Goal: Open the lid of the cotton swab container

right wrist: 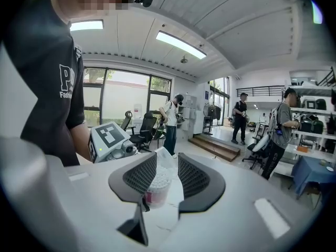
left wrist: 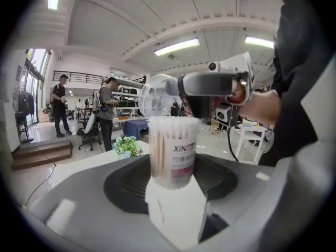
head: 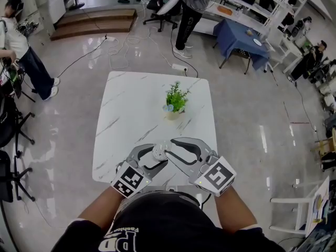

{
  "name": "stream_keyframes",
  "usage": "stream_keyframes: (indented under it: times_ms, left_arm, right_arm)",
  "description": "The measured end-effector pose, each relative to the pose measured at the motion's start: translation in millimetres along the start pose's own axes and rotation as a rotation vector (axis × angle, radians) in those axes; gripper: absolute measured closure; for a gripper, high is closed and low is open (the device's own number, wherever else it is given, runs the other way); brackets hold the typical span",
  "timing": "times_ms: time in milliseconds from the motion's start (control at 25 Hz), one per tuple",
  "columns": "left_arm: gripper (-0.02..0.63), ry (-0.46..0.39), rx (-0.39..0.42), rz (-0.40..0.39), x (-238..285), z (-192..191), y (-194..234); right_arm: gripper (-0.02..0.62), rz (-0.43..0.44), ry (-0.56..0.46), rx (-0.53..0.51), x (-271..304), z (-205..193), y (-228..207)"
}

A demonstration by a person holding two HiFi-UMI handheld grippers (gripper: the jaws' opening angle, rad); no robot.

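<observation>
Holding the cotton swab container [left wrist: 173, 151] upright, your left claw [left wrist: 172, 185] is clamped on its lower body. The dark pads press it from both sides, so the labelled wall and the packed swabs show above them. Your right claw [right wrist: 167, 175] reaches in from the opposite side, its pads drawn close on the clear lid [left wrist: 157, 96]. That lid stands tilted up at the container's top edge, with the white swab heads bare beneath it. Both claws meet above the near edge of the white marbled surface [head: 131, 109], and a small potted plant [head: 176, 100] stands further back, well apart from them.
</observation>
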State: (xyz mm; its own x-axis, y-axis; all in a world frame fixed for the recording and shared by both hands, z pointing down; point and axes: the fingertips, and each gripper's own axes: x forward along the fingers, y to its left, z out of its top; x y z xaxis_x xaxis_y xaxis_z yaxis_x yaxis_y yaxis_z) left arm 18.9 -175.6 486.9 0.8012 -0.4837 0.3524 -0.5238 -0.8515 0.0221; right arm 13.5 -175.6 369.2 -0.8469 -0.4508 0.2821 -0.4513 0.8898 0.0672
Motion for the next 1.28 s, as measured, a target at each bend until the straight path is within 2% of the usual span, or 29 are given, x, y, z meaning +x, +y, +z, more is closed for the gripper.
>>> stream_keyframes:
  times_ms: [160,520,600,720,1280]
  left_arm:
    - [0.302,0.000,-0.001,-0.002,1.6,-1.5,-1.2]
    - [0.302,0.000,0.024,-0.006,2.9,-1.7,-8.0]
    - [0.302,-0.002,0.031,-0.001,1.1,-0.4,-9.3]
    - [0.302,-0.004,0.042,-0.001,1.7,1.5,-9.4]
    - [0.302,0.008,0.070,-0.026,5.6,-0.3,-17.2]
  right_arm:
    - [0.480,-0.017,-0.044,0.040,2.6,1.9,-8.7]
    - [0.515,-0.070,-0.117,0.250,4.7,1.1,-41.3]
    - [0.555,-0.077,-0.136,0.296,2.3,2.5,-47.1]
    - [0.572,-0.087,-0.151,0.345,-0.1,2.2,-57.7]
    - [0.588,-0.113,-0.100,0.355,5.0,-17.2,-66.6]
